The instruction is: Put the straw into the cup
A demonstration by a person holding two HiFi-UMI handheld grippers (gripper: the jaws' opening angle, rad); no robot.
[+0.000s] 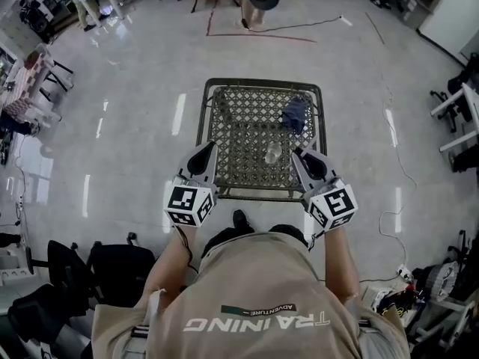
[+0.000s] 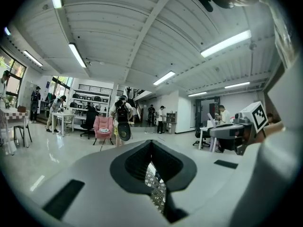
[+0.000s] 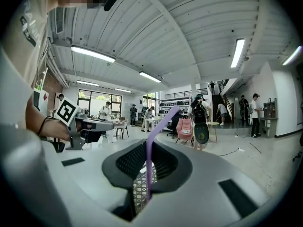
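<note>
A clear cup (image 1: 273, 154) stands upright on the right half of a small metal lattice table (image 1: 262, 82). My right gripper (image 1: 302, 155) hovers at the table's near right edge, just right of the cup. In the right gripper view this gripper (image 3: 142, 176) is shut on a purple straw (image 3: 149, 150), which stands upright between the pads with its top bent to the right. My left gripper (image 1: 204, 154) is at the table's near left edge. Its jaws (image 2: 154, 174) are together with nothing between them, and only a slit of lattice shows through.
A crumpled blue cloth (image 1: 296, 114) lies on the table's far right corner. The person's legs are against the near edge. A pink chair (image 3: 184, 128) and people stand far off. Cables (image 1: 389, 215) run across the glossy floor at the right, and black chairs (image 1: 82, 268) stand at the near left.
</note>
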